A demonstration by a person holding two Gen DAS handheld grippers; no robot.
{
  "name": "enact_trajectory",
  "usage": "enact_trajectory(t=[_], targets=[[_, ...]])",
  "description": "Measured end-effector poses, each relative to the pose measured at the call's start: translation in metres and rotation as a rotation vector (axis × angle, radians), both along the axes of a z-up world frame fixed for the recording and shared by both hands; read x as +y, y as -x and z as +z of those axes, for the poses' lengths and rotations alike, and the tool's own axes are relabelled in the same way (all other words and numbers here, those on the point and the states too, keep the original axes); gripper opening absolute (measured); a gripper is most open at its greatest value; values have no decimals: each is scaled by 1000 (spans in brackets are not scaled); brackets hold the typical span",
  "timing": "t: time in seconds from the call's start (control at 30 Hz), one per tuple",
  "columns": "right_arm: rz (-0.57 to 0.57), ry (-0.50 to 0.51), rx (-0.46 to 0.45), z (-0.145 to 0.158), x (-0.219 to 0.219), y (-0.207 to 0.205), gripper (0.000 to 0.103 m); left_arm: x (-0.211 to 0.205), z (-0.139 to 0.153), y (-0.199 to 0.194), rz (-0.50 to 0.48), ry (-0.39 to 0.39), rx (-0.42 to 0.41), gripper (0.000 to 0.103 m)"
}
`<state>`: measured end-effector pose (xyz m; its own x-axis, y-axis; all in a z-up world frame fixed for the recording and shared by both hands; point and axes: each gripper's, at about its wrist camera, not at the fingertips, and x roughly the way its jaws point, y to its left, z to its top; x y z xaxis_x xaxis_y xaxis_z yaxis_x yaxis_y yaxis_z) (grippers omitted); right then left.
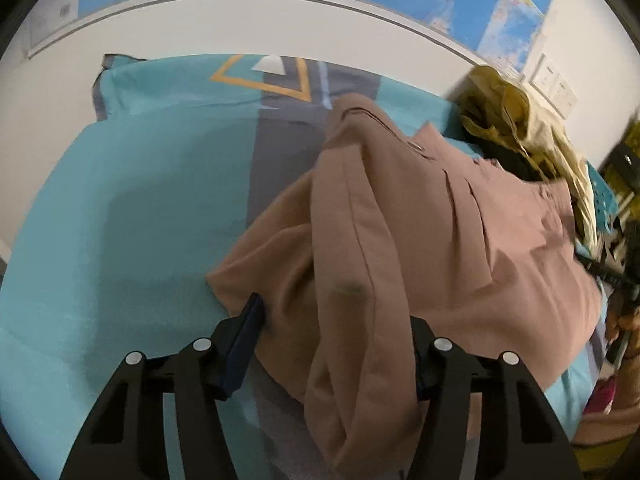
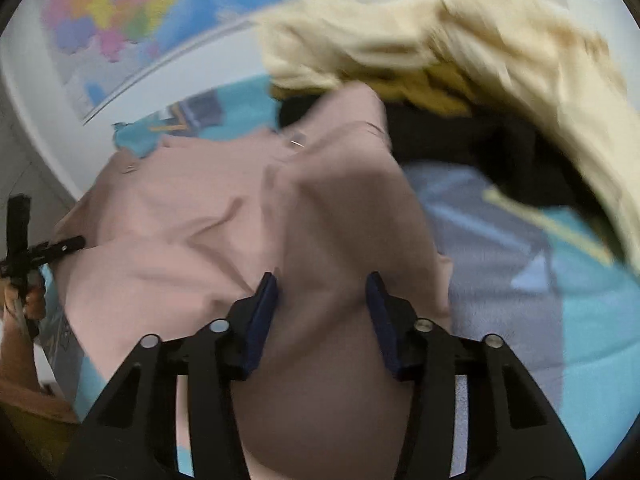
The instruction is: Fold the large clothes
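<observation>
Two grippers, one dusty-pink garment (image 1: 420,216), and it sprawls across the teal bed sheet (image 1: 132,208) with cloth bunched up between both sets of fingers. On the left, the left gripper (image 1: 336,344) stands roughly half open; a thick fold of the pink fabric drapes through the gap and over the right-hand finger, but the left pad (image 1: 244,344) shows bare, so I read no real pinch there. The risk: that fold slides off or snags on the finger as the hand moves, dragging the layer askew. Across to the right, the right gripper (image 2: 322,320) is parted a little less, pink cloth swelling up between its blue pads (image 2: 262,320); whether they press on it I cannot tell. Loose like this, a pull would slip and leave the crease crooked. Further right, a heap of cream and mustard clothes (image 2: 460,40) sits touching the garment's far edge, and could get caught up in a fold.
</observation>
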<state>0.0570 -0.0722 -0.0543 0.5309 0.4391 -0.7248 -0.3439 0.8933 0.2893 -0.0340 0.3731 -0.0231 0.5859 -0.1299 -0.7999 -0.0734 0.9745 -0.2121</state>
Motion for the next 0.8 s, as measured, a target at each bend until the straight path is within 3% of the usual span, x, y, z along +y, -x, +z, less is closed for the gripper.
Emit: enact_trajectory(t=[0.37,0.43,0.63,0.8], targets=[[51,-51,-129,40,5,45,56,-32,13,18,8,-153,-20,67],[74,-56,-132,41,9,50,62,-36,14,20,2,-160,-24,69],[128,-64,-139,38,23,63,63,-44,15,26,-13,-181,-29,70],[126,-19,-88,13,40,58,64,-47,9,27,-19,-181,-23,72]])
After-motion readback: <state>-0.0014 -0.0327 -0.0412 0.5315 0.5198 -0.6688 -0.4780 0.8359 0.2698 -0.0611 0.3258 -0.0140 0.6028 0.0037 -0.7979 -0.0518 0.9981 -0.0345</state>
